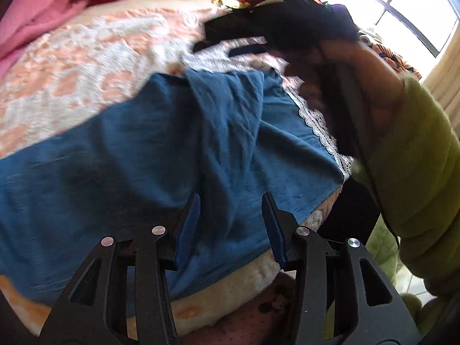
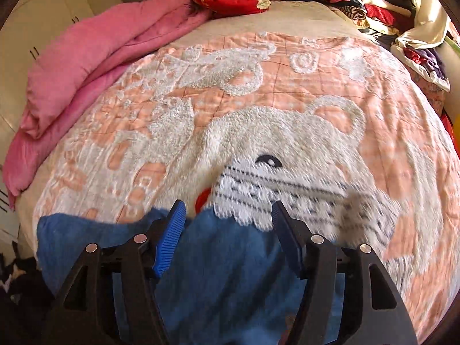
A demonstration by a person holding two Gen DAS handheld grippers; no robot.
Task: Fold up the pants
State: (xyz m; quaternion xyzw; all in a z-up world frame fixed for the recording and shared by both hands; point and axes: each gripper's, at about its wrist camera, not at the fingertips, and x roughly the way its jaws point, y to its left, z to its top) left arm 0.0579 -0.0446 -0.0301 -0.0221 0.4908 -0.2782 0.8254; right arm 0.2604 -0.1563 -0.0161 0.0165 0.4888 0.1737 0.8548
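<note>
Left gripper (image 1: 231,224): jaws wide apart, holding nothing, poised over blue pants (image 1: 161,155) spread flat on bedspread (image 1: 72,66) (likely ready for folding). Right gripper (image 2: 227,227): likewise agape, empty, above lace-trimmed hem (image 2: 258,198), probably seeking a corner.
</note>
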